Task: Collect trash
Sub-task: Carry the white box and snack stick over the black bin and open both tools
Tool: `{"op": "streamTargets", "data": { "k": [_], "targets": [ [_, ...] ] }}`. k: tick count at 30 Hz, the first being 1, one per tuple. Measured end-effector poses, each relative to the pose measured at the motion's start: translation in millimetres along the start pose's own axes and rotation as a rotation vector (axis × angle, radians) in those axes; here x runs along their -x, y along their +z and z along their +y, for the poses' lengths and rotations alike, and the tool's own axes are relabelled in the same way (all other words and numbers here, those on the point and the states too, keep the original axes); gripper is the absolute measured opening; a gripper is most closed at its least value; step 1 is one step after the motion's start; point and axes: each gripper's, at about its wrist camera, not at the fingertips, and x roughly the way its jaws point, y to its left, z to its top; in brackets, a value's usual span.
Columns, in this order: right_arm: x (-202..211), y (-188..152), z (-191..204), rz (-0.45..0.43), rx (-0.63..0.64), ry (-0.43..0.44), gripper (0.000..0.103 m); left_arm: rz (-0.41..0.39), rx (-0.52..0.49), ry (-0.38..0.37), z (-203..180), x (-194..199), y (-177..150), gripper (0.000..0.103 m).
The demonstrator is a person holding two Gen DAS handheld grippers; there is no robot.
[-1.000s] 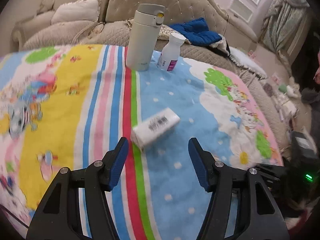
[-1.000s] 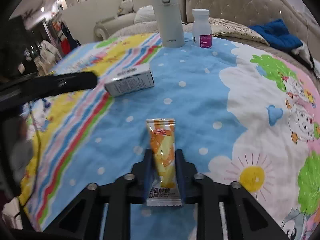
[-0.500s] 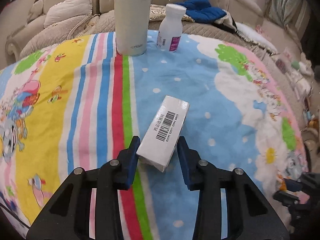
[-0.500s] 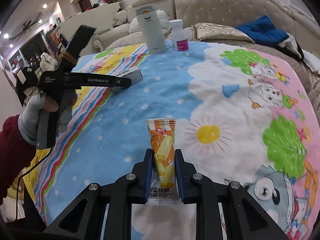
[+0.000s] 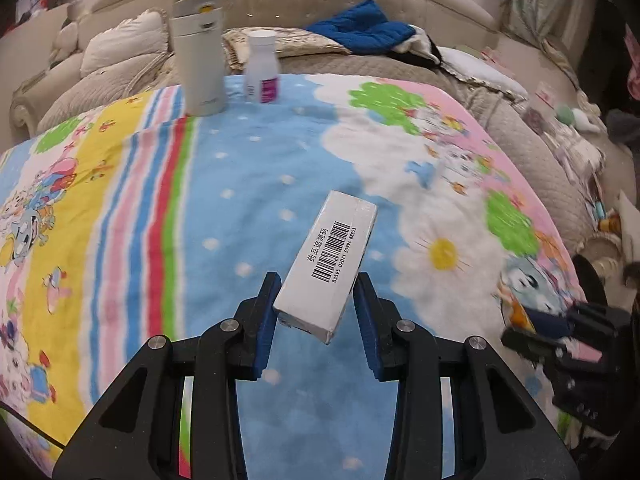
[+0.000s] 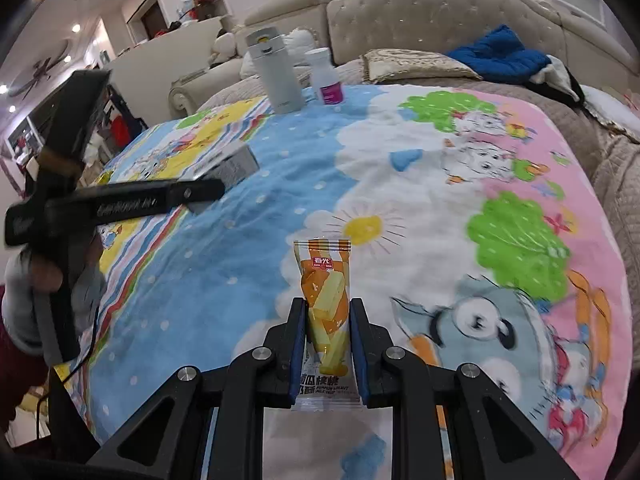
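Note:
My left gripper (image 5: 316, 304) is shut on a white carton with a barcode (image 5: 330, 264), which hangs lifted above the cartoon-print blanket (image 5: 240, 184). The right wrist view shows the same left gripper (image 6: 208, 190) from the side, held by a gloved hand (image 6: 24, 292), with the carton (image 6: 236, 164) at its tip. My right gripper (image 6: 326, 330) is shut on an orange snack wrapper (image 6: 324, 304), which stands upright between the blue pads.
A tall white flask (image 5: 200, 56) (image 6: 276, 76) and a small white bottle with a magenta label (image 5: 262, 68) (image 6: 326, 76) stand at the blanket's far edge. Behind them are a beige tufted sofa (image 6: 420, 12) and a blue cloth (image 5: 360, 28). Clutter lies on the floor at right.
My left gripper closed on the white carton and lifted it off the blanket, moving right. My right gripper carried the snack wrapper rightward over the blanket.

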Motion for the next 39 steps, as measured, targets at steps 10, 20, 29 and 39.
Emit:
{"op": "streamTargets", "data": {
  "k": [10, 20, 29, 39],
  "targets": [
    [37, -23, -34, -0.030, -0.056, -0.040, 0.020, 0.000, -0.074, -0.039, -76, 8, -23, 0.035],
    [84, -54, -86, -0.062, -0.136, -0.117, 0.020, 0.005, -0.154, -0.117, -153, 4, -25, 0.035],
    [121, -86, -149, -0.083, -0.258, -0.211, 0.020, 0.047, -0.223, -0.225, -232, -12, -28, 0.035],
    [158, -126, -229, -0.085, -0.406, -0.327, 0.020, 0.114, -0.285, -0.350, -324, -36, -33, 0.035]
  ]
}}
